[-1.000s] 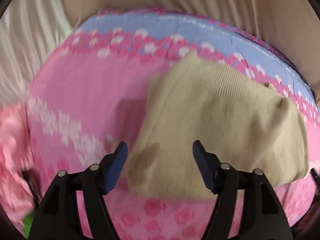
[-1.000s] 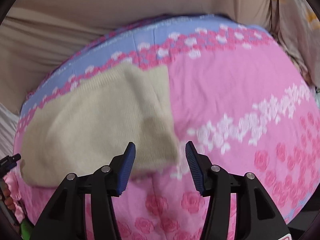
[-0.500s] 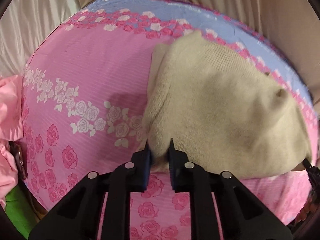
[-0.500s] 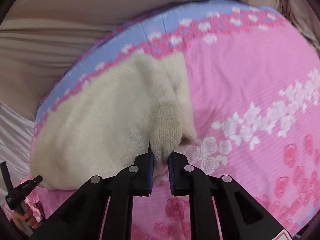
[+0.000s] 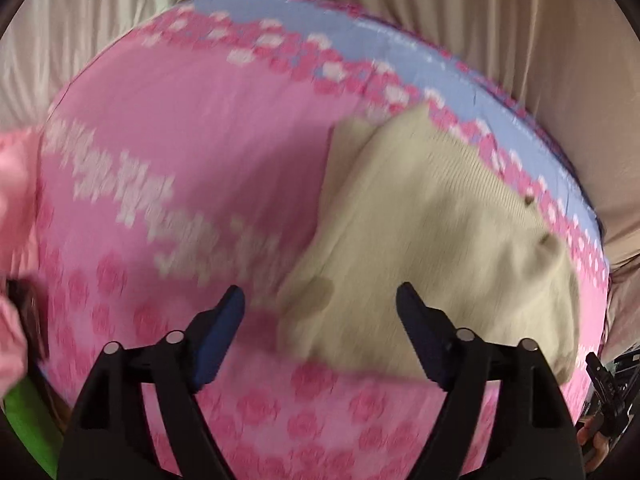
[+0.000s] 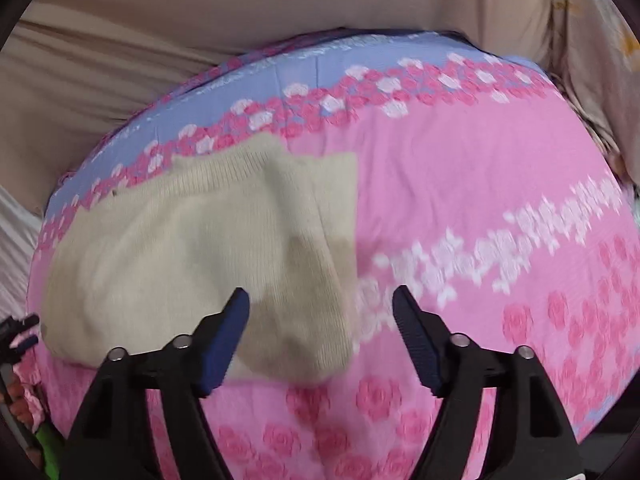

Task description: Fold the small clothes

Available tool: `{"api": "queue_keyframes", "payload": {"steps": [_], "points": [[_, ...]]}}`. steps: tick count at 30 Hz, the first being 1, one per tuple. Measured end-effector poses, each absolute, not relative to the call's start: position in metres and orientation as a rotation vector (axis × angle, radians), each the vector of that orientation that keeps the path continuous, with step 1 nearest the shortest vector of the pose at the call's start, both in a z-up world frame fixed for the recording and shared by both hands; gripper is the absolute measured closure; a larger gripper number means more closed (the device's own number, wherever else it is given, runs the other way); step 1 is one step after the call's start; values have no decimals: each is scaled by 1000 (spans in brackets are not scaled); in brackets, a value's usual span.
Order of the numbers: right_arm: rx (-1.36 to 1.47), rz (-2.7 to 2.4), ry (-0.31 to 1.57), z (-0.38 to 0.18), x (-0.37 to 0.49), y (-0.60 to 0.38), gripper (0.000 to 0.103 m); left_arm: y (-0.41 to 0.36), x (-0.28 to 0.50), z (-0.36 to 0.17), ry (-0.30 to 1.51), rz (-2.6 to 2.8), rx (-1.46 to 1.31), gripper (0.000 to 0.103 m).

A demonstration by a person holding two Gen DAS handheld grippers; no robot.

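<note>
Half a second back both grippers were pinched on the near edge of the cream knit garment (image 5: 432, 248); now the left gripper (image 5: 320, 312) and right gripper (image 6: 320, 312) are letting go, jaws opening wide, pads clear of the cloth and holding nothing. The garment is lying folded on the pink rose-print sheet (image 6: 460, 184), toward its far blue border, ribbed, soft-edged, with a darker patch near its near edge. Both views are blurring slightly.
</note>
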State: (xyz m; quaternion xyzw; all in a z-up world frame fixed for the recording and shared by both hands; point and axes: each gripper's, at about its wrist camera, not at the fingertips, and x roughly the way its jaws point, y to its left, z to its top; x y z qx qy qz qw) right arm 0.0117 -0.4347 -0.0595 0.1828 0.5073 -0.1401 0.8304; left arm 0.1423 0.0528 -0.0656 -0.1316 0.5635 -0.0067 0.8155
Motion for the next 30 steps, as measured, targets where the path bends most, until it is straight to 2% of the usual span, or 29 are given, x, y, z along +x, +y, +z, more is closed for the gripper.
{"api": "queue_keyframes", "payload": {"steps": [1,5,6,7,8,9,10,11,12,16,19,22,24,26,28,30], "points": [[403,-295,1087,-67,21,-439,30,50,157,-69,1203,-28,-286,18],[529,-263,1155,-107,49,-459,30,45,205,-109,1302,2,-316,18],[582,-243,1165,-116,55,-461,30,48,210,-116,1311,8,-330,22],[629,-214,1163,-122,59,-461,29,50,212,-123,1313,-3,-354,38],[664,-177,1160,-127,65,-458,30,52,212,-128,1319,-26,-373,49],[655,-165,1161,-128,68,-453,35,53,211,-131,1317,-31,-388,56],[647,-140,1170,-128,74,-448,62,54,209,-129,1296,-50,-412,80],[648,-122,1169,-125,78,-445,80,53,208,-129,1304,-85,-449,82],[637,-115,1154,-116,81,-442,82,53,207,-126,1299,-76,-467,86],[595,-43,1060,-58,80,-449,89,41,197,-93,1239,-107,-512,89],[515,-7,1025,-10,60,-458,90,19,181,-49,1170,-172,-496,89],[428,-57,1030,21,27,-479,89,-1,157,-24,1177,-226,-502,88],[406,-103,1062,15,3,-499,85,-18,137,-28,1227,-235,-491,88],[425,-152,1133,-19,-15,-519,70,-38,122,-49,1288,-223,-436,86],[414,-271,1244,-65,-37,-542,69,-55,105,-89,1373,-159,-354,85],[455,-344,1243,-71,-57,-557,72,-64,97,-117,1427,-80,-272,83]]}}
